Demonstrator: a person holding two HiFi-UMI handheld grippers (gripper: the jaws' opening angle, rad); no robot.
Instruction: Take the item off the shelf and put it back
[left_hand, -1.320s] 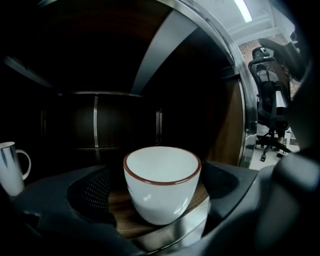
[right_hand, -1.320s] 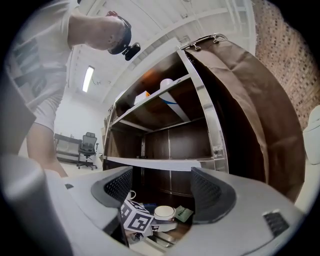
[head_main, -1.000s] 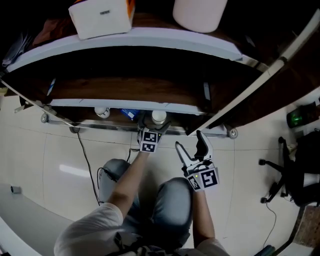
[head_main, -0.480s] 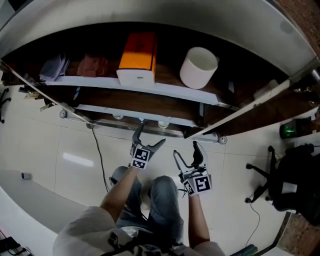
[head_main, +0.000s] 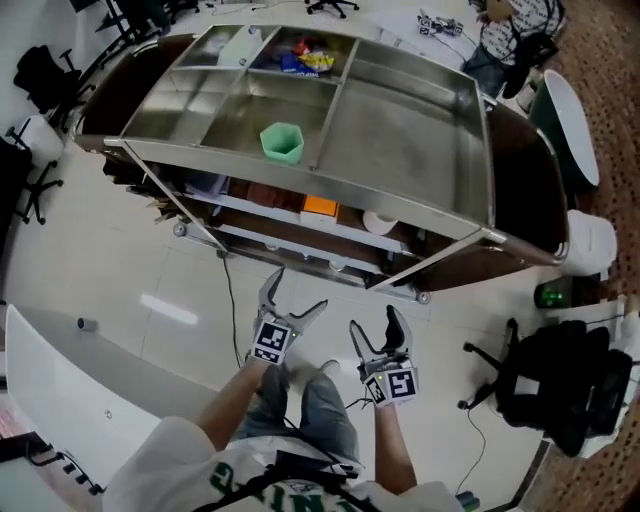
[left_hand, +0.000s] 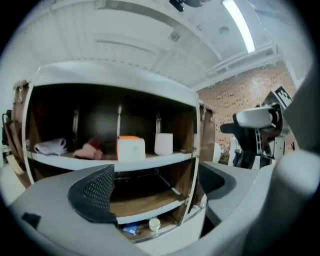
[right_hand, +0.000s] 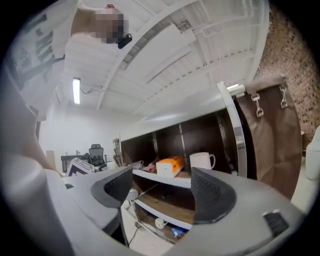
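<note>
A brown shelf cart stands ahead of me. On its middle shelf sit a white box with an orange top and a white mug. My left gripper hangs in front of the cart, well short of it. Its jaws are closing with nothing between them. My right gripper floats beside it, open and empty, and points at the same shelves.
The cart's steel top has compartments and holds a green cup. Pink cloth and white cloth lie left on the middle shelf. A small white cup sits on the bottom shelf. Office chairs stand at the right. A person stands beyond the cart.
The head view has risen and pulled back, so the cart's whole top shows. Both grippers have come away from the bottom shelf edge, and the left one no longer reaches in.
</note>
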